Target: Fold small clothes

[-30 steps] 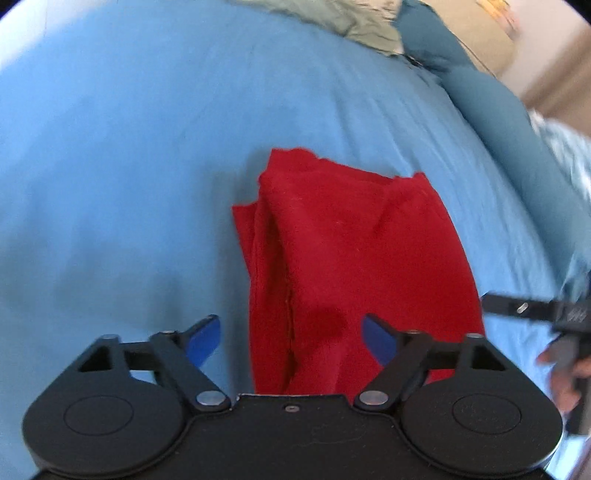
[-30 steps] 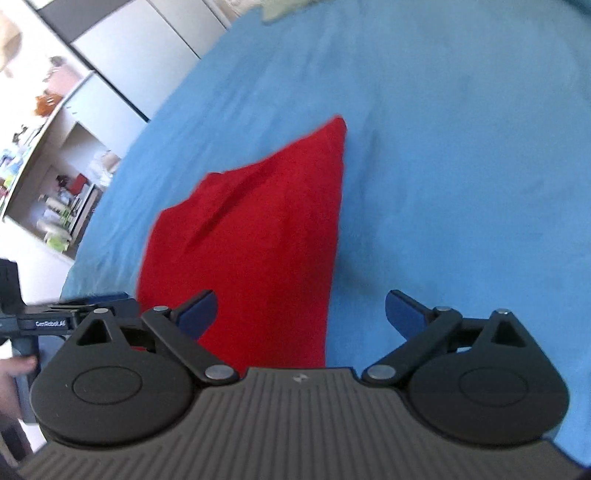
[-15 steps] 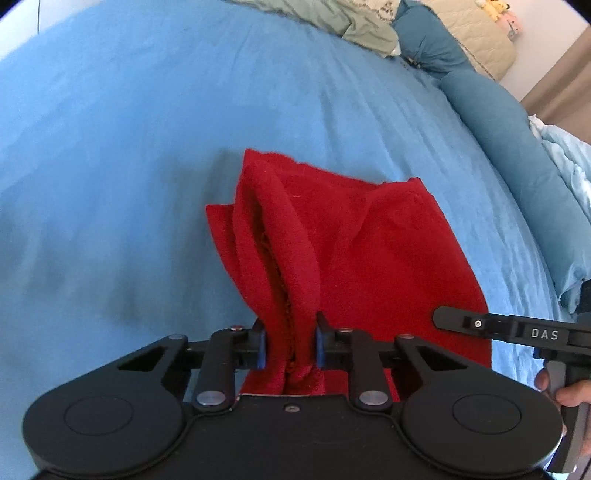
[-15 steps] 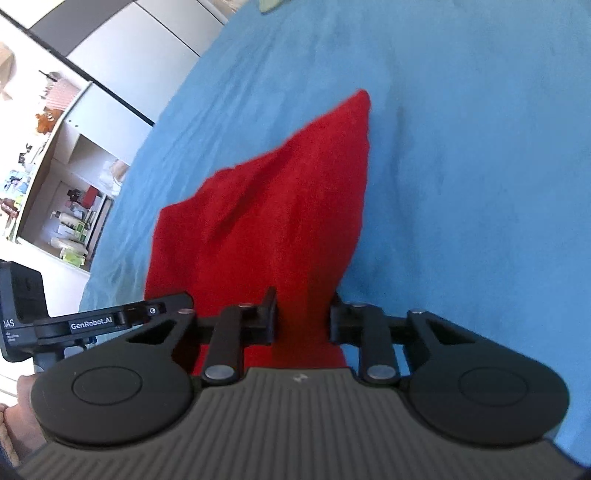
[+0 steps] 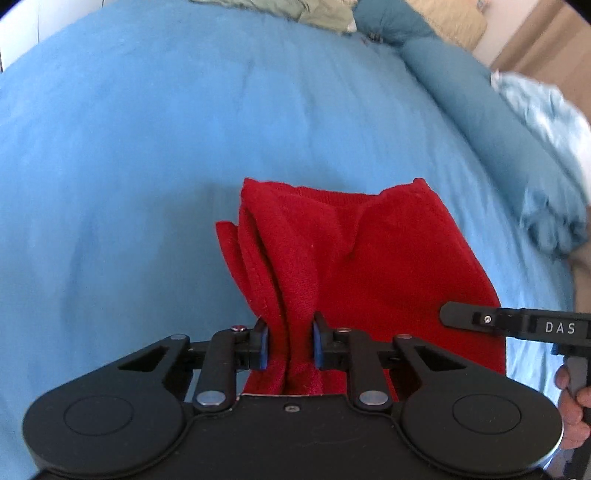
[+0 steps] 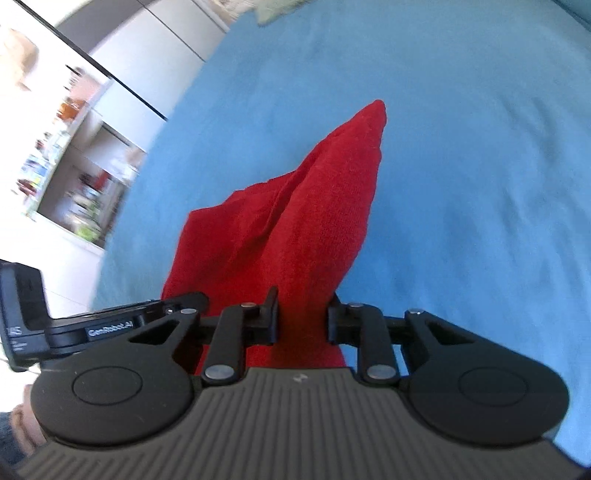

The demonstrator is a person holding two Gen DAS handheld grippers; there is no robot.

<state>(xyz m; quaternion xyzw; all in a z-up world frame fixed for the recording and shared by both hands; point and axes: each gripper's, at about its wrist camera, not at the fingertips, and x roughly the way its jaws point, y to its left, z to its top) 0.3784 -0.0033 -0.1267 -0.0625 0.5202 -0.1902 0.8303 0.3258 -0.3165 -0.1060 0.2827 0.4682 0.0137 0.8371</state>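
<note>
A red garment (image 5: 369, 258) lies partly folded on a blue bed sheet (image 5: 129, 166). My left gripper (image 5: 290, 345) is shut on the garment's near left edge, with bunched layers of cloth between its blue pads. My right gripper (image 6: 303, 317) is shut on the near right edge of the same red garment (image 6: 317, 206), which rises in a taut ridge to a far pointed corner. The right gripper's body shows at the right of the left wrist view (image 5: 517, 321). The left gripper's body shows at the left of the right wrist view (image 6: 74, 325).
Teal pillows (image 5: 461, 85) and a light blue blanket (image 5: 546, 122) lie along the far right of the bed. Pale green bedding (image 5: 295, 11) is at the head. White cupboards and shelves (image 6: 85, 147) stand beyond the bed's left edge.
Both grippers went from open to shut on the garment's near edge. The near edge has since risen, pulling the cloth into ridges.
</note>
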